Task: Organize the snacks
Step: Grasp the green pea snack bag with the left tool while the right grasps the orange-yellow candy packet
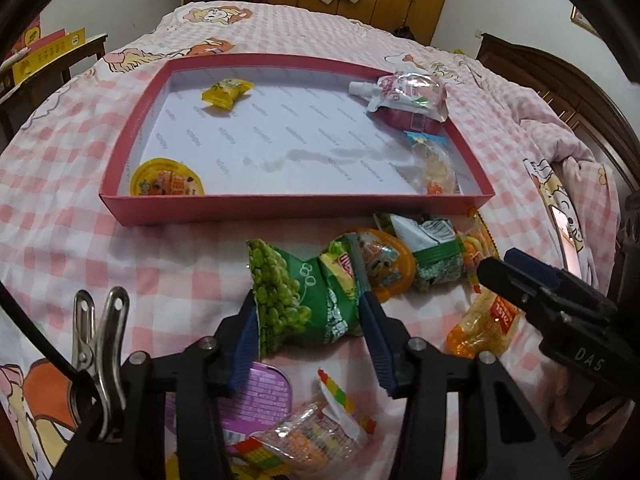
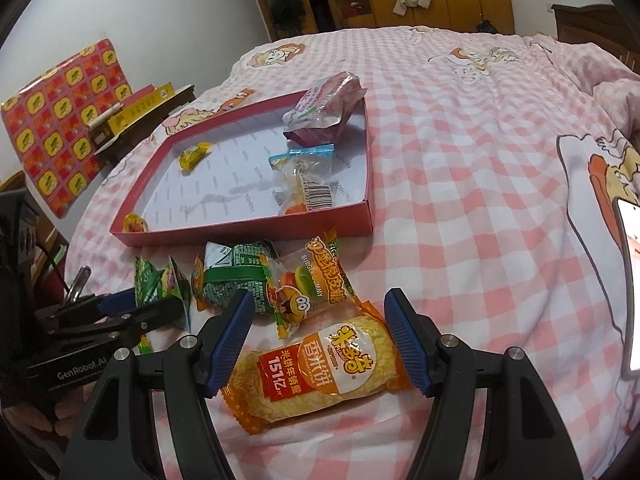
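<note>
Pink-and-white checked bedding (image 2: 460,184) carries everything I'm sorting, with a wooden wardrobe far behind. Nearest to me, my right gripper (image 2: 320,338) stands with its fingers apart on either side of the orange rice-cracker pack (image 2: 316,372), not yet pressing it. My left gripper (image 1: 308,332) looks clamped on the green-pea bag (image 1: 296,296); the bag pinches in where the blue pads meet it. Just beyond lie the burger gummy packet (image 2: 308,288) and a green-wrapped snack (image 2: 236,276), touching each other. Farther off sits the red box (image 1: 296,204), already holding a jelly cup (image 1: 166,180), a yellow candy (image 1: 226,92), a clear noodle-like pack (image 1: 436,164) and a pink spout pouch (image 1: 404,96). I judge I'm mid-pickup: next I lift the peas over the near wall, and close the right fingers evenly on the crackers.
</note>
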A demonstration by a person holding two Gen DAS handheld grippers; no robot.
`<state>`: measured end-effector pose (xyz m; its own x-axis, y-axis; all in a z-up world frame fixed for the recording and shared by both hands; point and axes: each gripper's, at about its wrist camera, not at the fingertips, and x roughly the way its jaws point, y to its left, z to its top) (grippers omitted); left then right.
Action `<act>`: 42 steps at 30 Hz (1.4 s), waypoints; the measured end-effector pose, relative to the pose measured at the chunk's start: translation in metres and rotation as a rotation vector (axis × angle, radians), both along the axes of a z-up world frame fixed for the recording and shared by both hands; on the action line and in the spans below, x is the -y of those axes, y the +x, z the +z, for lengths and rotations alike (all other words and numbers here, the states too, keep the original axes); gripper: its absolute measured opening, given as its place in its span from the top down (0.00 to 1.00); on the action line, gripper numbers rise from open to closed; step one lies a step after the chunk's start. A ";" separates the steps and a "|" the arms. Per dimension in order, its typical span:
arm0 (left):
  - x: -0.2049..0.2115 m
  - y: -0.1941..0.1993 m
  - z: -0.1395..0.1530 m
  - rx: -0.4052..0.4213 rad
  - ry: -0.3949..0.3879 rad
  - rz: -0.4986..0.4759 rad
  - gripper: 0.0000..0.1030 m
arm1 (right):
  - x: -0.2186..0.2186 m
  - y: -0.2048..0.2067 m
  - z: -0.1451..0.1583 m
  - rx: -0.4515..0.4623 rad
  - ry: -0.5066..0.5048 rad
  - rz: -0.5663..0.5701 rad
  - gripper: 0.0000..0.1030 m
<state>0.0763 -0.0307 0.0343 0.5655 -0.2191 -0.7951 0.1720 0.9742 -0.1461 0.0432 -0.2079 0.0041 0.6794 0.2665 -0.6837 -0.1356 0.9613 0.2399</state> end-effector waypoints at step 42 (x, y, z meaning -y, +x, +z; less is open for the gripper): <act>-0.023 -0.009 0.014 0.069 -0.042 0.018 0.53 | 0.005 0.006 0.001 0.017 0.067 -0.044 0.63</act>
<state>0.0674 -0.0073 0.0484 0.6231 -0.2404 -0.7442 0.1655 0.9706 -0.1750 0.0496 -0.2131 0.0046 0.7025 0.2807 -0.6539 -0.0978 0.9483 0.3020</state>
